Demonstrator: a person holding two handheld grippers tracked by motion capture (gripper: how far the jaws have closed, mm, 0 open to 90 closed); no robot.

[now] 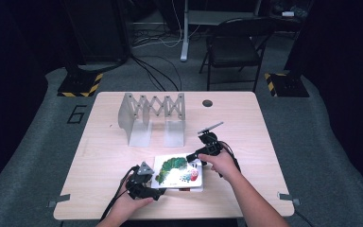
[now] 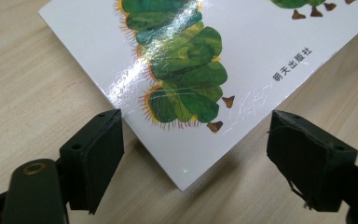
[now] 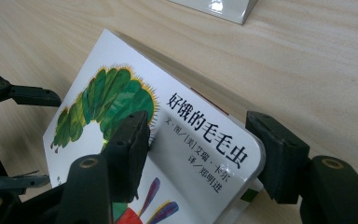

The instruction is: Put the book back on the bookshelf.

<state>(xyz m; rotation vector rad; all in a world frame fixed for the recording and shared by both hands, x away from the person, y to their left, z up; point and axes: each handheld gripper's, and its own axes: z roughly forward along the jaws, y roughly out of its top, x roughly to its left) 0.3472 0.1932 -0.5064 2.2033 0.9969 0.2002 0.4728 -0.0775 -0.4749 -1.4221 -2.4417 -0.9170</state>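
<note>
A white picture book (image 1: 177, 170) with a green caterpillar on its cover lies at the near middle of the wooden table (image 1: 246, 123). My left gripper (image 1: 155, 190) is at the book's near left corner. In the left gripper view its jaws (image 2: 193, 140) stand open on either side of that corner of the book (image 2: 191, 70) without touching it. My right gripper (image 1: 192, 156) is at the far right corner. In the right gripper view its jaws (image 3: 200, 135) straddle the corner of the book (image 3: 121, 107), which is tilted up. One jaw is over the cover, the other at the edge, and I see no clear squeeze.
A grey metal accordion rack (image 1: 152, 116) stands on the far left half of the table, its base (image 3: 219, 7) just beyond the book. A dark cable hole (image 1: 207, 103) sits near the far edge. A folding chair (image 1: 234, 47) stands on the floor behind.
</note>
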